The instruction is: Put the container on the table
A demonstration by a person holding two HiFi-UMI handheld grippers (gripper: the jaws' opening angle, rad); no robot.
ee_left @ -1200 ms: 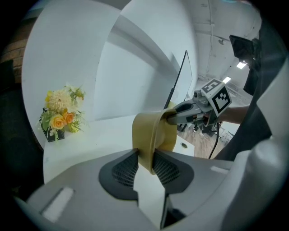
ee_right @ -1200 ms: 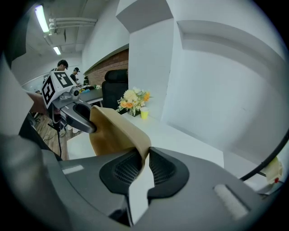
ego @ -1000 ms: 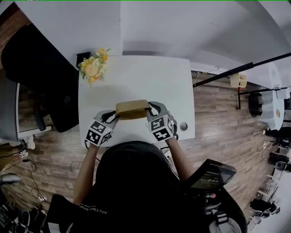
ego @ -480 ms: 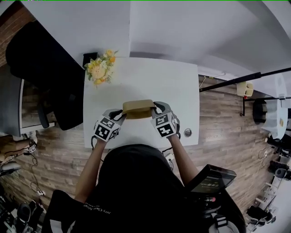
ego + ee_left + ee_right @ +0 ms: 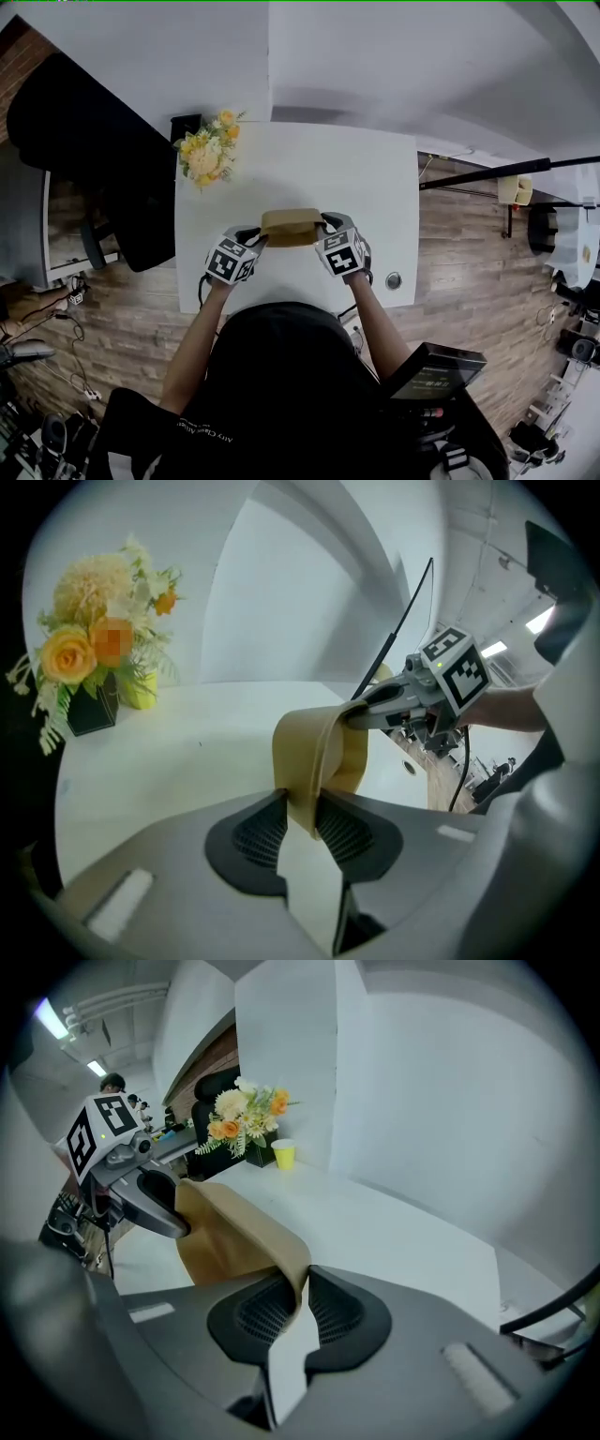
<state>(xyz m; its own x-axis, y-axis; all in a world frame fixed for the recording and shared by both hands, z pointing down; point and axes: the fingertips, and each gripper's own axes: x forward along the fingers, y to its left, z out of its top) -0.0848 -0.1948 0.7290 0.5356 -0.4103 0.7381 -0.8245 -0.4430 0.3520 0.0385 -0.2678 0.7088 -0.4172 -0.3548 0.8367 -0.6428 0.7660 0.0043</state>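
Both grippers are clamped on one tan container [image 5: 292, 227], one at each end. The left gripper [image 5: 255, 239] has its jaws drawn narrow on the thin rim of the container's left end; in the left gripper view [image 5: 300, 813] the ribbed pads press the tan wall [image 5: 319, 752] from both sides. The right gripper [image 5: 325, 225] pinches the opposite rim in the same way, and in the right gripper view [image 5: 298, 1302] its jaws are nearly together on the edge of the container [image 5: 234, 1232].

The container sits level between them over the near half of the white desk [image 5: 309, 169], about midway between the left and right edges and close to the near edge. Whether its base touches the desk cannot be told.

A bunch of yellow and orange flowers [image 5: 208, 150] in a dark vase stands at the far left corner of the desk, with a small yellow cup [image 5: 282, 1154] just beside it. A round grommet [image 5: 394, 279] lies near the near right corner. A black chair [image 5: 84, 159] stands off the left edge.
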